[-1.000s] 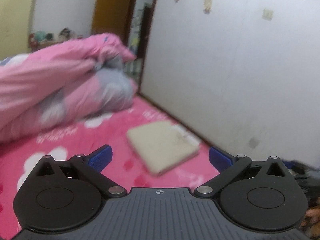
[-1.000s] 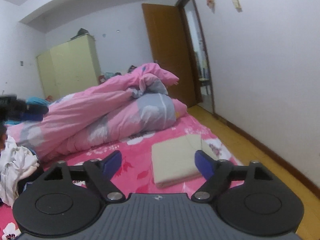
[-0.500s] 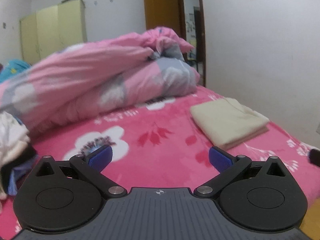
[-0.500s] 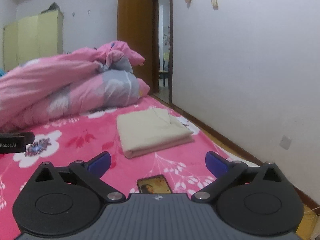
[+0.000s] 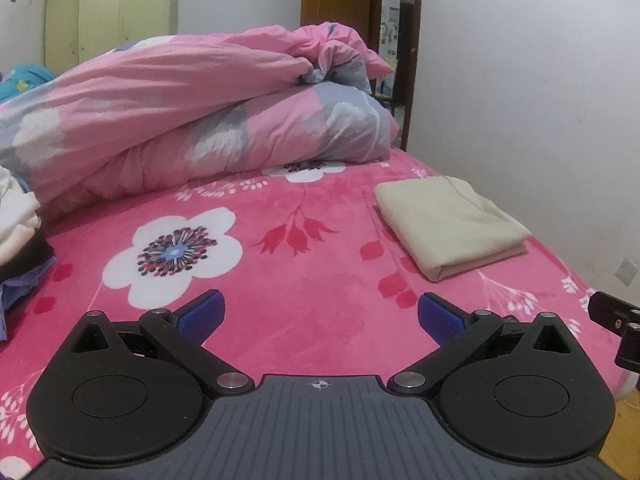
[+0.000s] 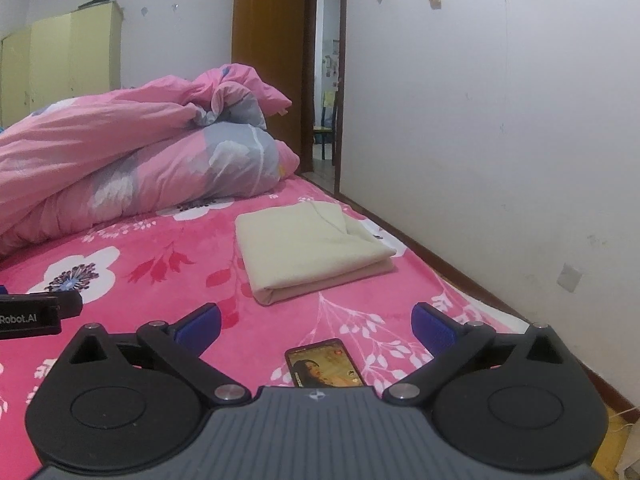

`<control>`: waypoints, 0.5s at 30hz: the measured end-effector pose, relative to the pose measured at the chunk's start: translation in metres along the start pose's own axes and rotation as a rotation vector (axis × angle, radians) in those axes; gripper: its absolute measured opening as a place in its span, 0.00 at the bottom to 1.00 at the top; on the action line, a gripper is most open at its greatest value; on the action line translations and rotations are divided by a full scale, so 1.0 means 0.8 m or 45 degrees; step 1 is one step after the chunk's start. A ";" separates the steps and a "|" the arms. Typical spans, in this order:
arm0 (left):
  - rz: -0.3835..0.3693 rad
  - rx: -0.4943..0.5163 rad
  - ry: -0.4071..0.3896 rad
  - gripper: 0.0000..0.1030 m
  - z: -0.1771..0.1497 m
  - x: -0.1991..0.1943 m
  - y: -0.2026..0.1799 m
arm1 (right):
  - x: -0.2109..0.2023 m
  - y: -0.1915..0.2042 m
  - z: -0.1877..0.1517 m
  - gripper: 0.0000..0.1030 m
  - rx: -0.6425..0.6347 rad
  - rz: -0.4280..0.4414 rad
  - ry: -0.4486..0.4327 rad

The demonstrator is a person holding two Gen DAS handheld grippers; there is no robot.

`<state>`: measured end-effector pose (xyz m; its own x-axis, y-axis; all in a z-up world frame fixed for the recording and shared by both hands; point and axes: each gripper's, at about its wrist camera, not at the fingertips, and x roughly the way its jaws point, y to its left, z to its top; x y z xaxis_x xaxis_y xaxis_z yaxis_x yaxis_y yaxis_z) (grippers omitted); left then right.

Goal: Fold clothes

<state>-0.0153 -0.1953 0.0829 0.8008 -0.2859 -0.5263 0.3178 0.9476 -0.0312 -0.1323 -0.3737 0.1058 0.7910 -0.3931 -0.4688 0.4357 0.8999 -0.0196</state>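
Observation:
A cream garment (image 5: 448, 224) lies folded flat on the pink flowered bed sheet (image 5: 304, 280), right of centre; it also shows in the right wrist view (image 6: 308, 248). My left gripper (image 5: 319, 316) is open and empty, low over the sheet, short of the garment. My right gripper (image 6: 316, 325) is open and empty, near the bed's front edge, short of the garment. A heap of unfolded white and dark clothes (image 5: 18, 236) lies at the left edge of the left wrist view.
A bunched pink and grey duvet (image 5: 192, 120) fills the far half of the bed. A phone (image 6: 325, 364) with a lit screen lies on the sheet under my right gripper. The white wall (image 6: 500, 120) runs along the right. A wardrobe (image 6: 60, 64) stands at the back.
Both grippers have swung left and settled lower over the bed; the folded garment now sits further right in both views. The right gripper's jaws have opened wider. The garment itself has not moved.

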 end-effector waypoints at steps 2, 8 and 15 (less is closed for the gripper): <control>-0.005 0.014 -0.012 1.00 -0.001 -0.003 -0.002 | 0.000 0.001 0.000 1.00 -0.005 -0.011 0.004; -0.032 0.041 -0.040 1.00 -0.002 -0.009 -0.006 | 0.000 0.007 -0.003 1.00 -0.031 -0.011 0.004; -0.055 0.050 -0.057 1.00 -0.004 -0.012 -0.008 | -0.003 0.015 -0.002 1.00 -0.081 -0.017 -0.009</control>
<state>-0.0264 -0.1982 0.0854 0.8077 -0.3335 -0.4863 0.3718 0.9281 -0.0190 -0.1295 -0.3615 0.1053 0.7886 -0.4062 -0.4617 0.4181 0.9047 -0.0818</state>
